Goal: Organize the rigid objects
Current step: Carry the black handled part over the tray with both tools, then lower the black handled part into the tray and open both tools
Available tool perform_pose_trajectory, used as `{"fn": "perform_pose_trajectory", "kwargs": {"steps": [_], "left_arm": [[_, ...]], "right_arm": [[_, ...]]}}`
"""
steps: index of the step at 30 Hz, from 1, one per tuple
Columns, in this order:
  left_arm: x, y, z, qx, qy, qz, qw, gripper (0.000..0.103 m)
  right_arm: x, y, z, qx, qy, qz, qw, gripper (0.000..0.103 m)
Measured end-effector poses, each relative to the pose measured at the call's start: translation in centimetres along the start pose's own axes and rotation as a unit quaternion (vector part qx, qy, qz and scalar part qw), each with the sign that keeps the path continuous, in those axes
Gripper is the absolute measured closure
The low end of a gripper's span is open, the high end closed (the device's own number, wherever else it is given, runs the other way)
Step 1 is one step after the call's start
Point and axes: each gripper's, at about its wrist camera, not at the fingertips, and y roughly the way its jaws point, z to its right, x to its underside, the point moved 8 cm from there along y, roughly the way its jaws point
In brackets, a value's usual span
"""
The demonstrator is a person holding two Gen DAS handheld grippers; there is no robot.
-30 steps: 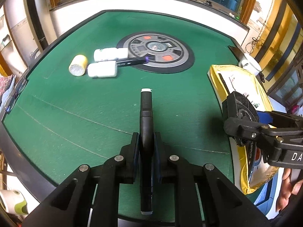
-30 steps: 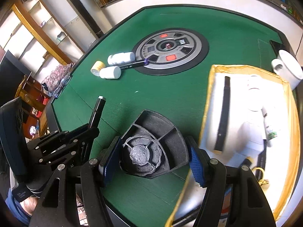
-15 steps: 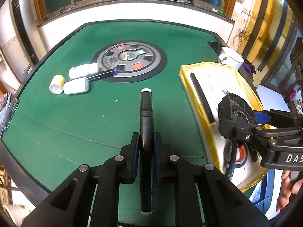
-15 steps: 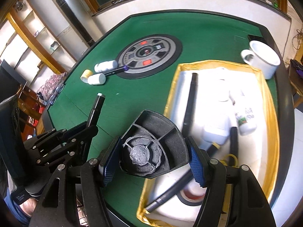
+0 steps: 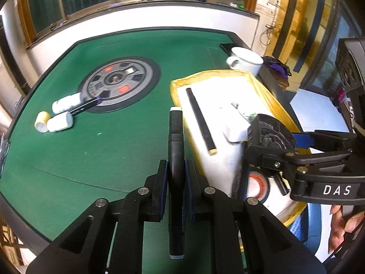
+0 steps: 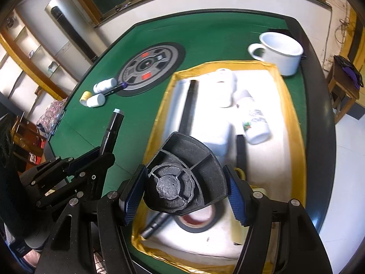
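My left gripper (image 5: 175,178) is shut on a black marker (image 5: 175,137) with a white tip, held above the green table beside the tray's left edge. It also shows in the right wrist view (image 6: 113,127). My right gripper (image 6: 184,189) is shut on a black ribbed plastic piece (image 6: 184,178), held over the near end of the yellow-rimmed white tray (image 6: 296,137). That piece also shows in the left wrist view (image 5: 267,137). The tray holds a long black stick (image 6: 189,105), white bottles (image 6: 255,121), a tape roll (image 6: 196,223) and a marker.
Two white bottles (image 5: 62,111), a yellow-capped bottle (image 5: 41,122) and a purple-tipped pen (image 5: 86,106) lie at the table's left by a round grey-black disc (image 5: 118,82). A white mug (image 6: 278,52) stands beyond the tray. The table edge is near.
Both grippers have moved right with their loads. The right gripper now hangs over the tray's near end, and the left gripper's marker has come up to the tray's left edge.
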Motion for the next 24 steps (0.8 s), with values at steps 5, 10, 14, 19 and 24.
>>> {"fn": "perform_pose_trajectory", "kwargs": {"steps": [5,10,14,19,24], "left_arm": [[-0.1,0.5,2.4,0.014,0.02,-0.006,0.9997,0.091],[0.2,1.5,4.5,0.027,0.037,-0.02,0.9987,0.091],[1.0,2.4,5.7,0.04,0.039,-0.038,0.9977,0.091],[1.9,3.1,7.0,0.054,0.045,-0.052,0.9962,0.09],[2.0,3.0,7.5,0.066,0.045,-0.052,0.9955,0.091]], "right_arm": [[0.2,-0.4,2.0,0.011,0.014,0.001,1.0,0.041],[0.6,-0.6,4.4,0.021,0.037,-0.005,0.999,0.041],[0.8,-0.4,6.0,0.028,0.051,-0.008,0.998,0.041],[0.8,-0.1,7.0,0.029,0.06,-0.013,0.998,0.041],[0.5,0.4,7.4,0.03,0.06,-0.015,0.998,0.041]]}}
